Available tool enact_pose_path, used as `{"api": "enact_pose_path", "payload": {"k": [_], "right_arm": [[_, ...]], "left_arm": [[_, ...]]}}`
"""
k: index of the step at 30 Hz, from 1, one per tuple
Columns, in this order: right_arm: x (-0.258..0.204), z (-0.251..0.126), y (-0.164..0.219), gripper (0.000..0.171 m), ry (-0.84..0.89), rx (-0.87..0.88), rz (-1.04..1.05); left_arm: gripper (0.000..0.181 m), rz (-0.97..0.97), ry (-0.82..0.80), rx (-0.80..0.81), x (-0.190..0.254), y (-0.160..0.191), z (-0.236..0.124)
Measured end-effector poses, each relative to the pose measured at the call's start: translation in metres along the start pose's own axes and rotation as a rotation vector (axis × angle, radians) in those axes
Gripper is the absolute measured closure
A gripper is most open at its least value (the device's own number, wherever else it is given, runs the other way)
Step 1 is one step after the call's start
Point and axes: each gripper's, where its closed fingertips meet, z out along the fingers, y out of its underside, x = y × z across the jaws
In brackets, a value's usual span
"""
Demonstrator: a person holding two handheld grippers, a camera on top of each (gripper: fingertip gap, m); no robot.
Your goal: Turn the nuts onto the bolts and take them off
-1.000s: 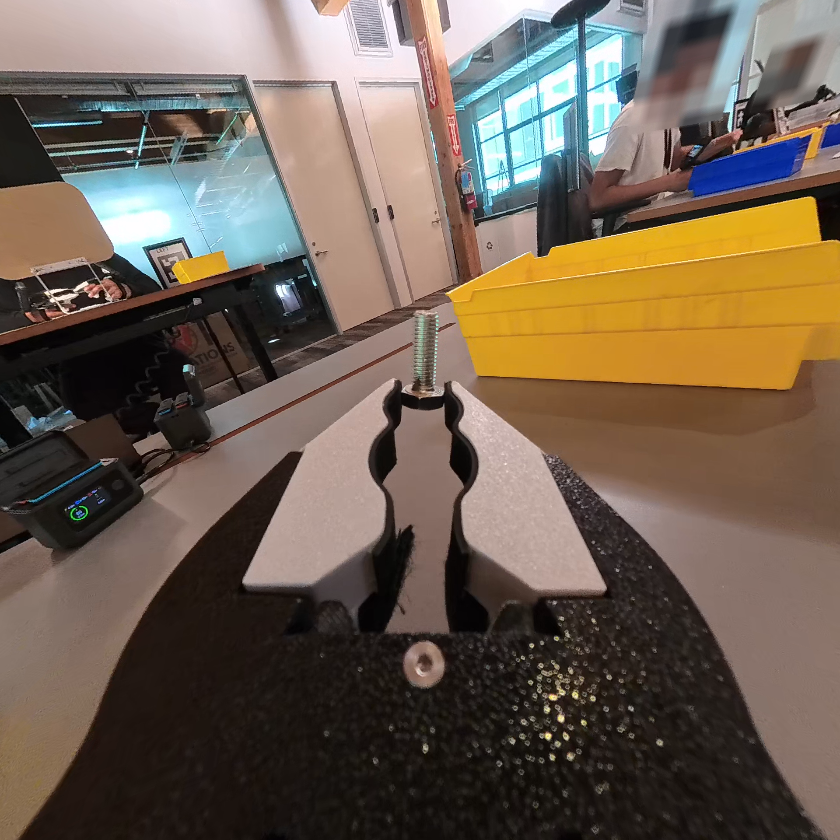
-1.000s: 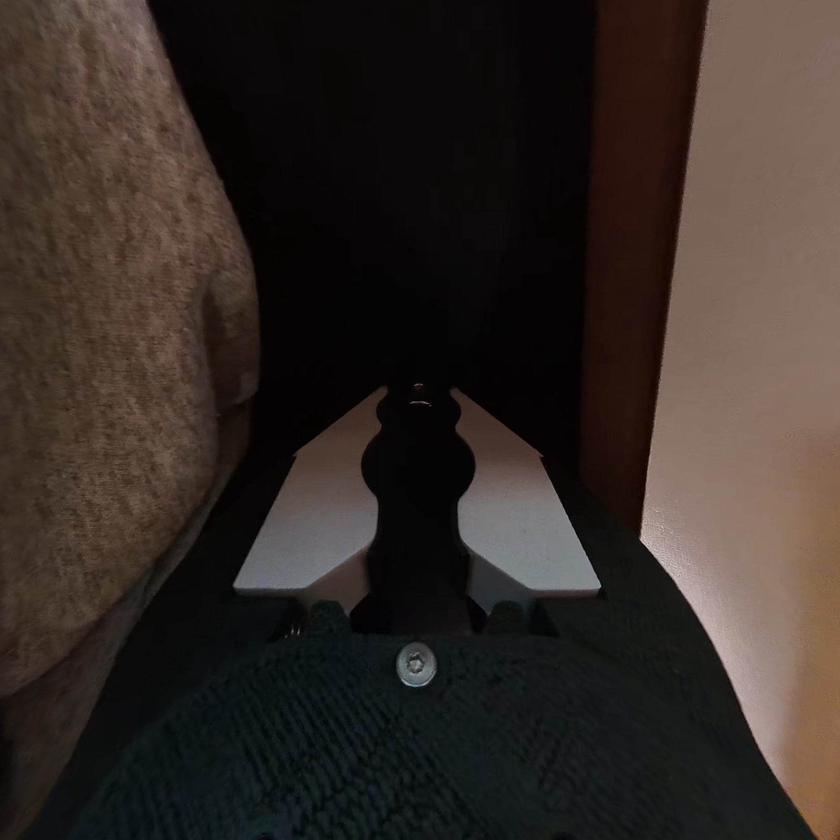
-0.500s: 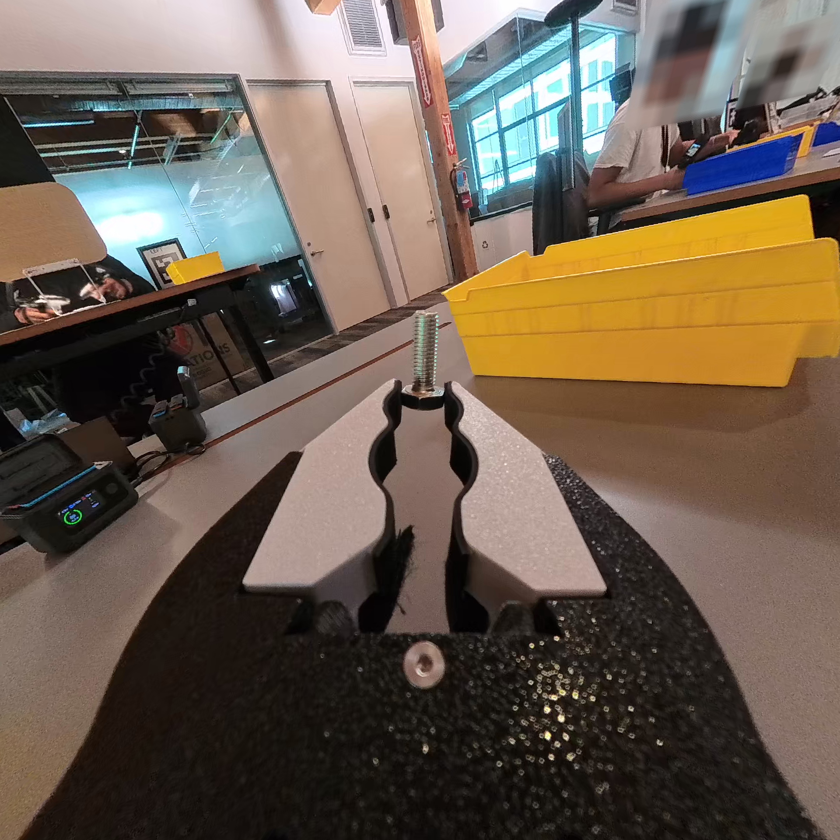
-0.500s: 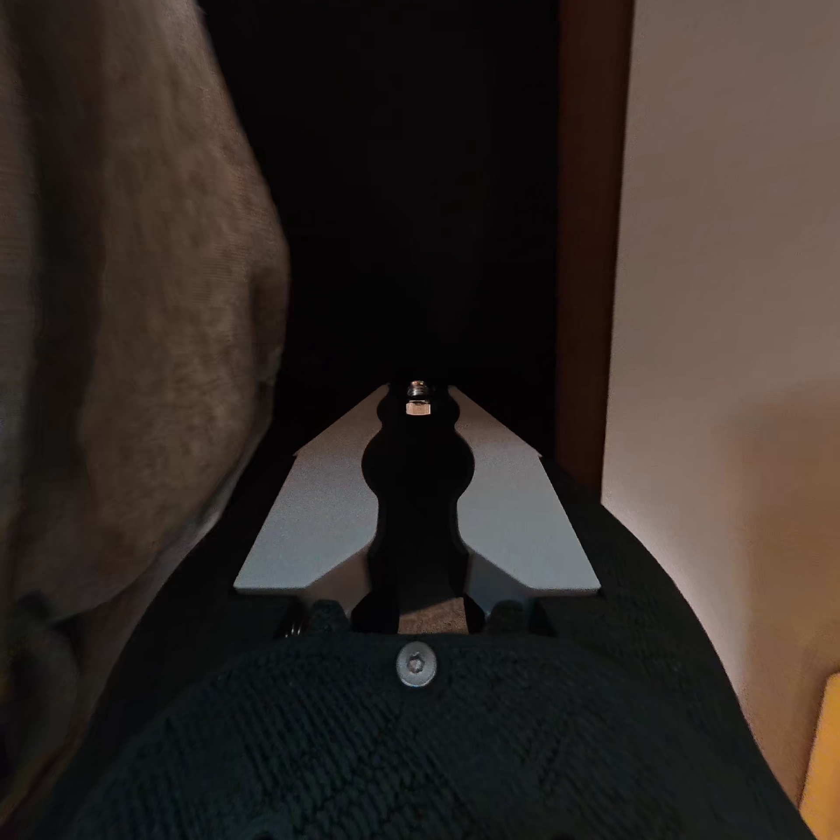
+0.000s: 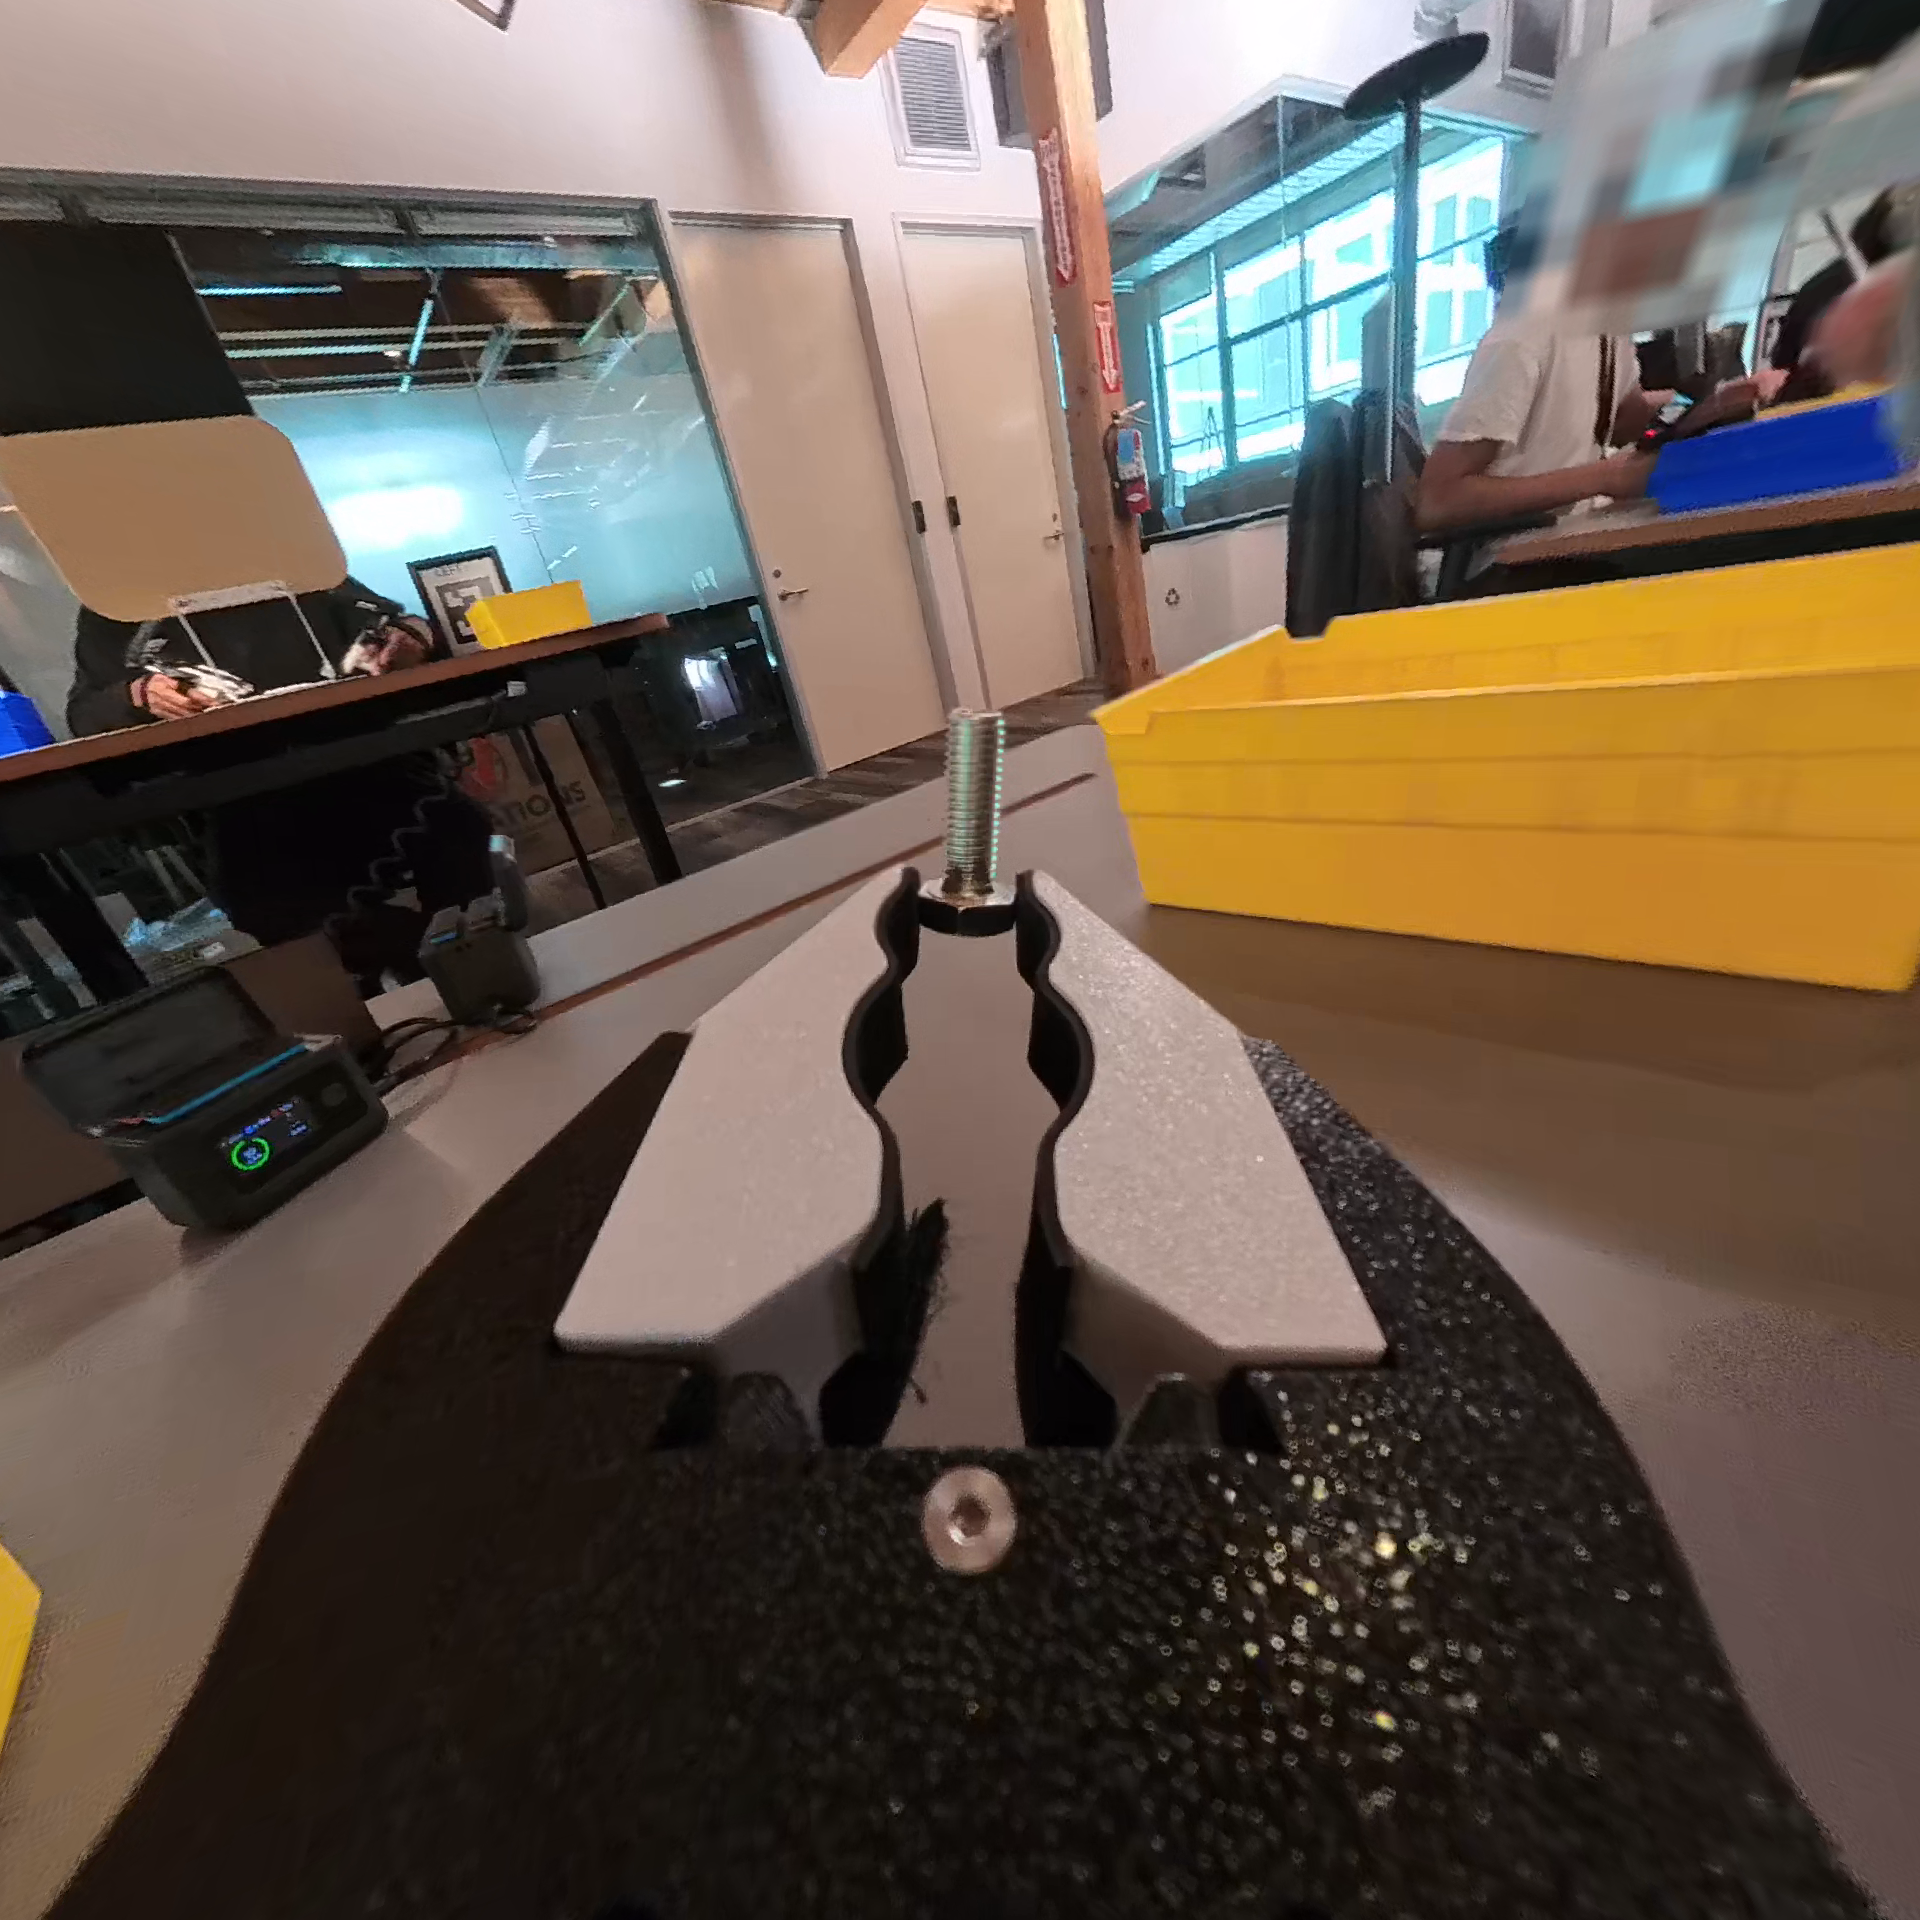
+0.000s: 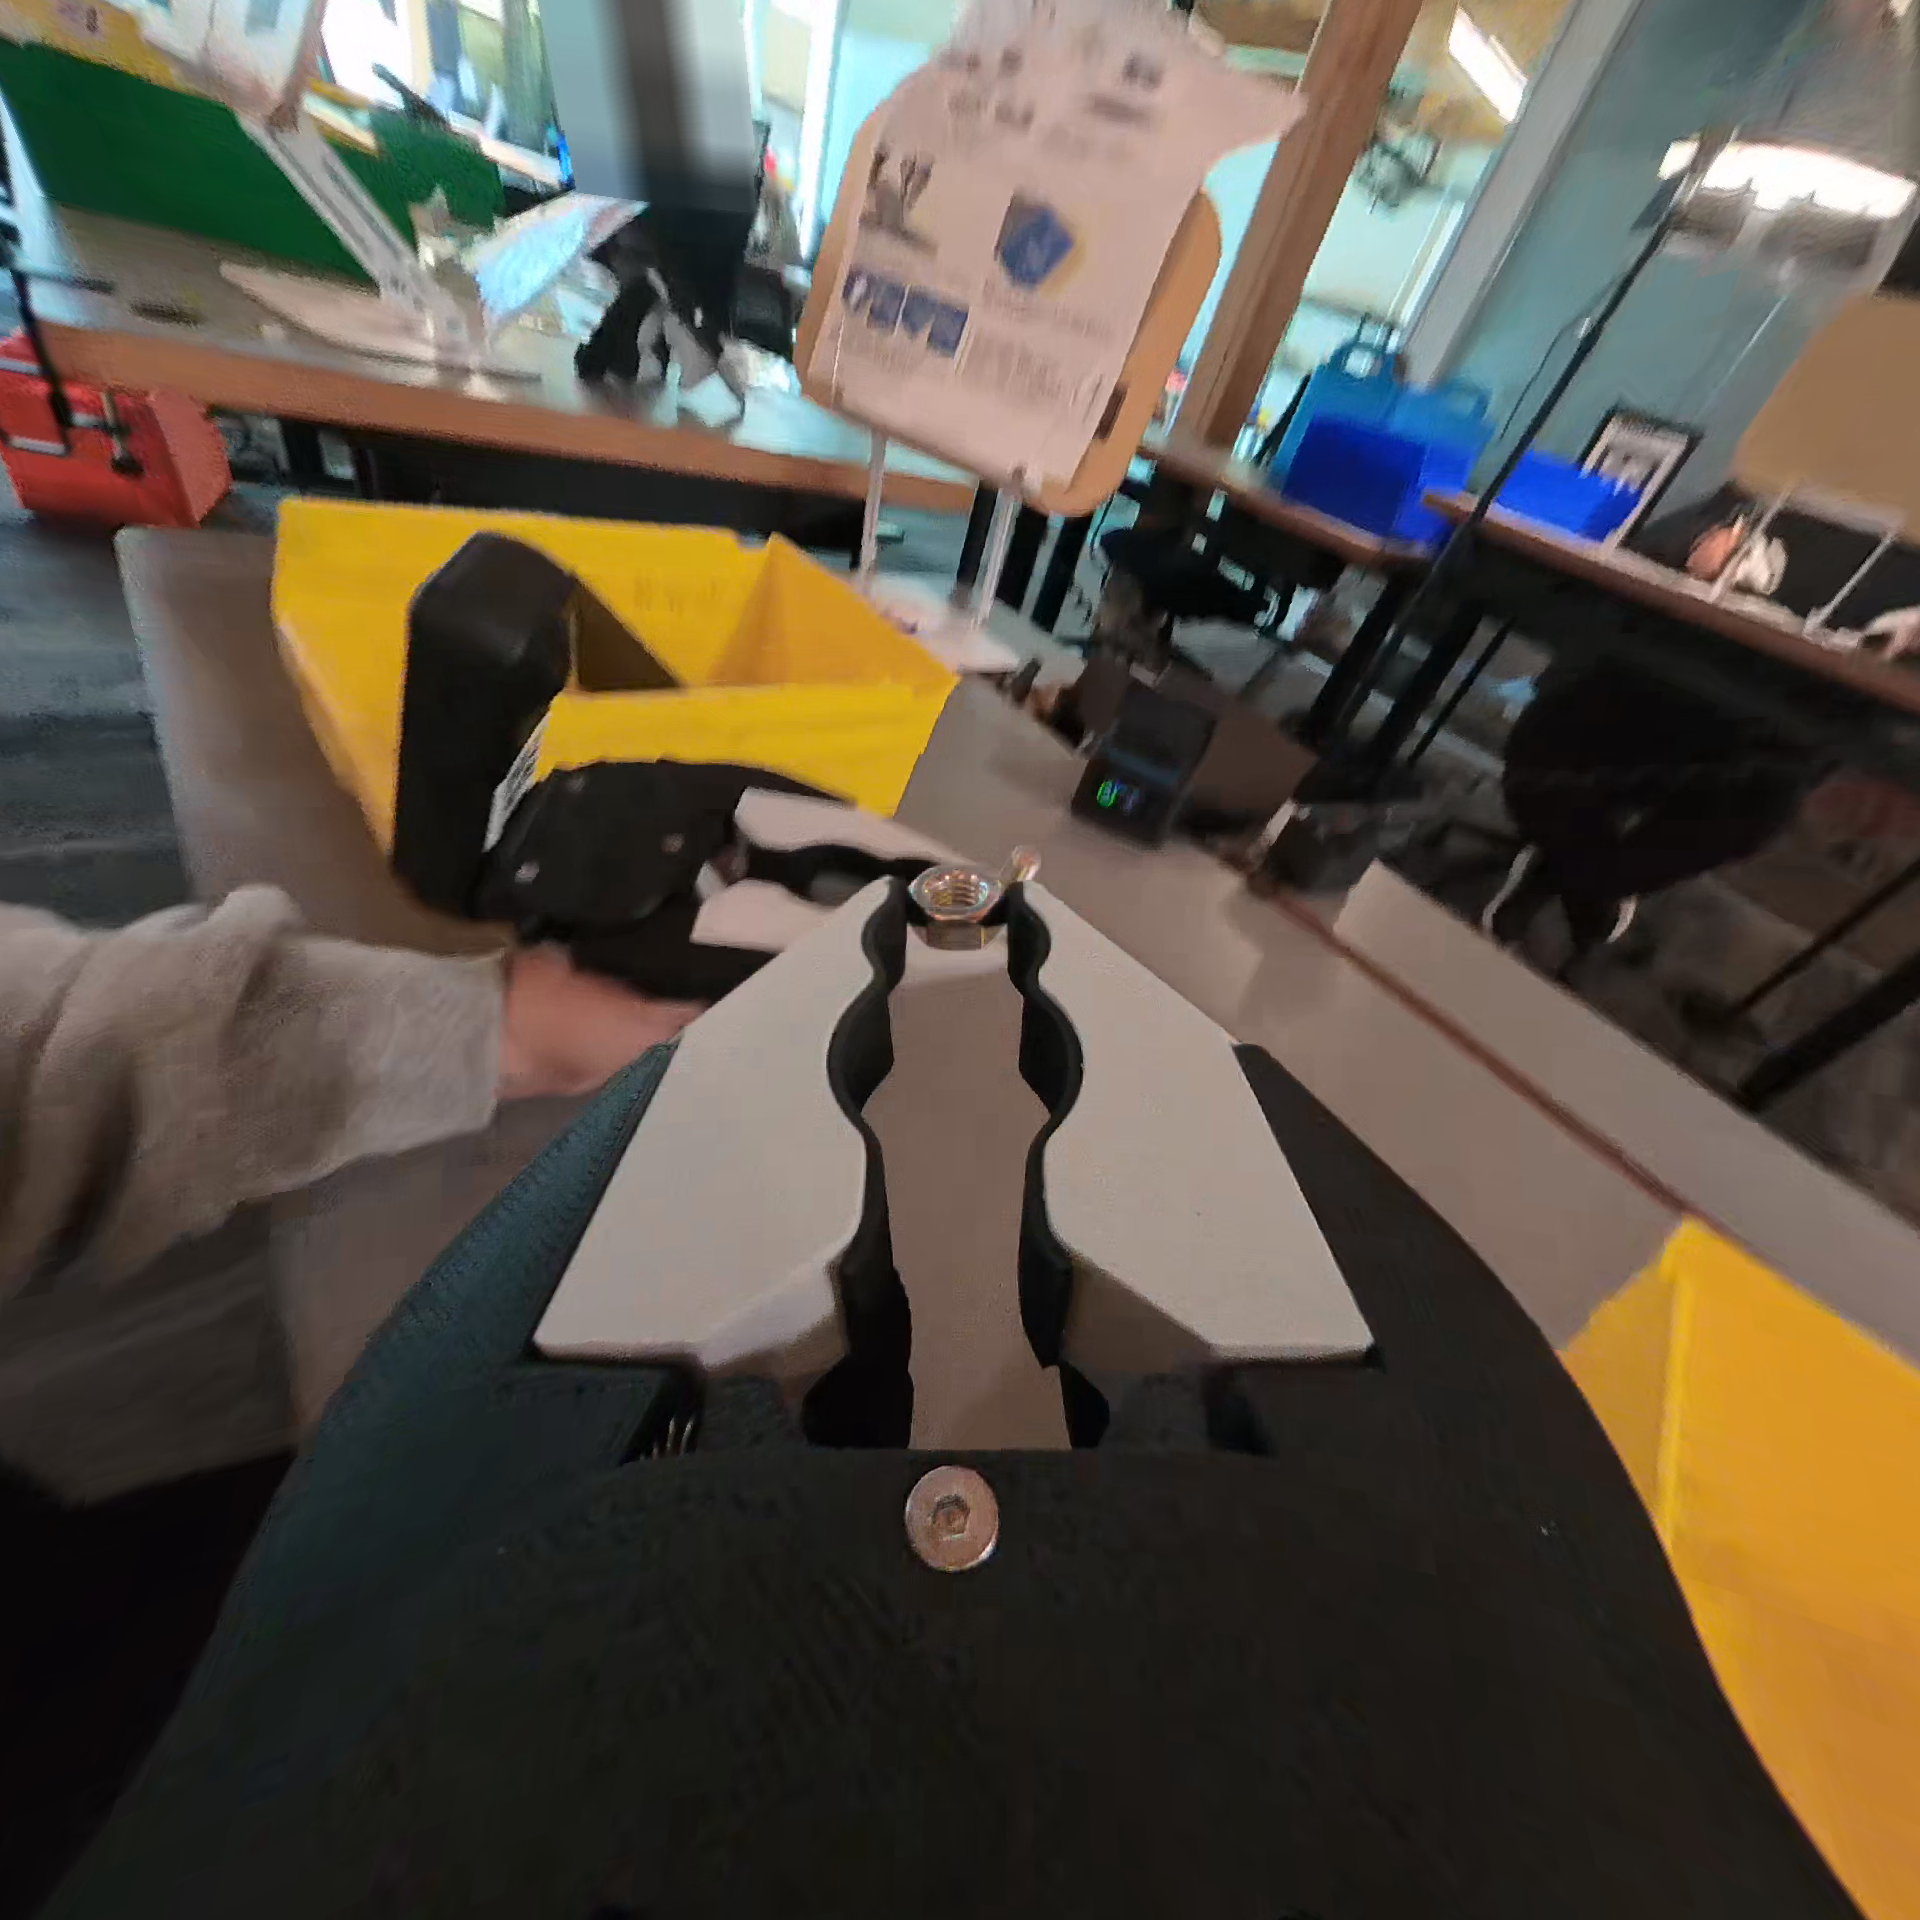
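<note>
Both wrist cameras look low along their fingers, sharing the table (image 5: pixel 1455 1143).

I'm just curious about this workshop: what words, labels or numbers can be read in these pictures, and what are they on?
I don't copy writing; it stands on:
Red signs on the wooden post.
Cardboard box under the far table, partly hidden.
Hanging board: blurred.
Small black box: screen too small.

A: Position of the bolt (image 5: pixel 972 800)?

B: Upright on the surface (image 5: pixel 1558 1122), head between the left claw (image 5: pixel 970 914) tips. A bin (image 5: pixel 1538 810) sits behind and to its right; a power unit (image 5: pixel 223 1122) lies well to its left.

A: And the nut (image 6: pixel 952 902)?

B: Between the right claw (image 6: pixel 952 920) tips, above the surface, just beside the left claw, with a second bin (image 6: pixel 727 665) behind.
</note>
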Motion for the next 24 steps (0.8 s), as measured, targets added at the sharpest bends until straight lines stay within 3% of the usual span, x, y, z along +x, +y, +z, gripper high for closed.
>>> {"api": "enact_pose_path", "payload": {"k": [12, 20, 24], "right_arm": [[0.104, 0.126, -0.016, 0.153, -0.094, 0.161, 0.150], [0.115, 0.151, 0.022, 0.153, -0.207, 0.227, 0.312], [0.101, 0.155, 0.028, 0.153, -0.336, 0.251, 0.330]], "left_arm": [[0.165, -0.200, -0.152, 0.054, -0.086, 0.024, 0.078], [0.165, -0.059, -0.104, 0.004, -0.090, 0.019, 0.080], [0.165, -0.150, 0.002, -0.002, -0.082, 0.027, 0.084]]}}
